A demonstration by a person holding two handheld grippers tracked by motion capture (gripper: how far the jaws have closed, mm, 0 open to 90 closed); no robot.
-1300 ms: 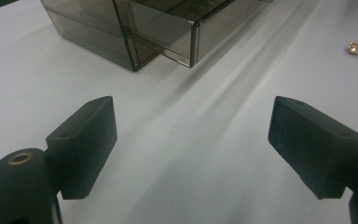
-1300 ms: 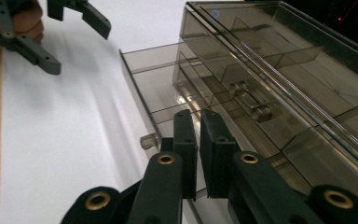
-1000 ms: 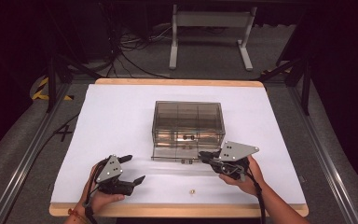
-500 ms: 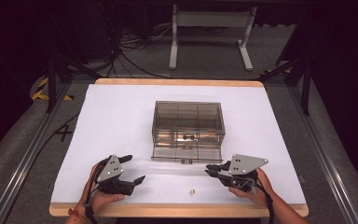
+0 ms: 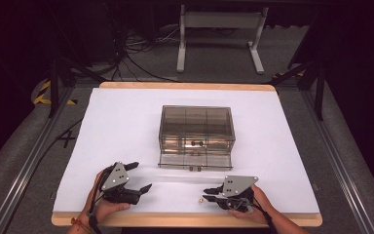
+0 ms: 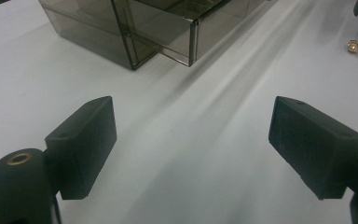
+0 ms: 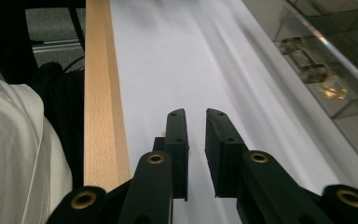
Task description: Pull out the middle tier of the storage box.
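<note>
The table (image 5: 126,122) comes first — a white sheet over a board with a pale wooden edge, which also runs down the left of the right gripper view; grey floor and a metal stand lie beyond its far side. Near the middle stands a smoky clear drawer box (image 5: 196,127), partitioned inside, with its lower drawer (image 5: 195,161) pulled out toward the person; two small dark knobs show on the fronts, and in the right gripper view one clear knob sits at the upper right, though what lies inside the drawer is too blurred to tell.

The left gripper (image 5: 135,177) rests at the near left of the table, held in a hand, well apart from the box; its jaws stand wide apart with nothing between them, only bare white sheet, as its own view shows. The right gripper (image 5: 208,193) lies low at the near right, its tips pointing left; its jaws are nearly together and have just been opening a little, leaving a narrow gap with nothing in it.

Smallest is a small gold bead (image 5: 200,199) — on the sheet just beside the right gripper's tips, apparently not touching them; it sits between the two grippers, near the front edge.
</note>
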